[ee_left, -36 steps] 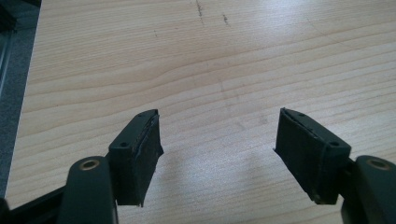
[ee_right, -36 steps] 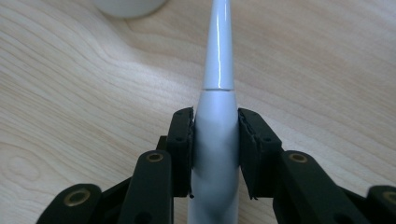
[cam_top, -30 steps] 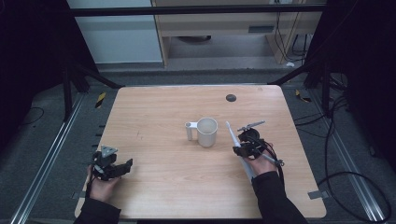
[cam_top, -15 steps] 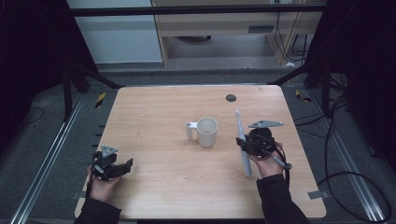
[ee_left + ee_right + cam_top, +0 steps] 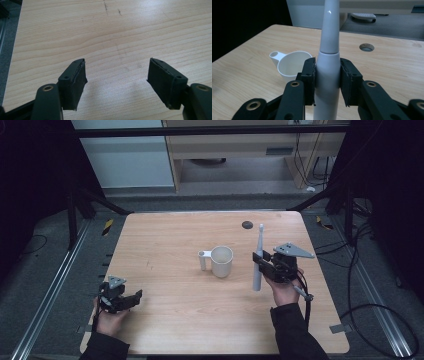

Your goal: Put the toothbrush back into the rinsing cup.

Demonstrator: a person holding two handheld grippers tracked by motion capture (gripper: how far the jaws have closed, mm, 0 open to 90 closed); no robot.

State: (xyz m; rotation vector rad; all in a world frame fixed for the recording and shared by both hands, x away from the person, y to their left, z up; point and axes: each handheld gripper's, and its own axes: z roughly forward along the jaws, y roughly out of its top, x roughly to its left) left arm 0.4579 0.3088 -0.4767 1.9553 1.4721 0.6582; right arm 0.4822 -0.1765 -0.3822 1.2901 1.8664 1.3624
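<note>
A white electric toothbrush (image 5: 258, 260) stands nearly upright in my right gripper (image 5: 262, 261), which is shut on its handle (image 5: 326, 72) a little right of the cup and above the table. The white cup (image 5: 221, 261) with its handle pointing left sits mid-table; in the right gripper view the cup (image 5: 292, 65) lies just left of and beyond the jaws. My left gripper (image 5: 131, 300) rests near the table's front left corner, open, with bare wood between its jaws (image 5: 117, 77).
A round cable hole (image 5: 247, 224) is in the wooden table (image 5: 165, 245) at the far side. Cables trail on the floor to the right, and a metal frame rail runs along the left.
My right gripper has swung the toothbrush from a slanted pose to nearly upright and shifted slightly right and away. The left gripper has stayed put.
</note>
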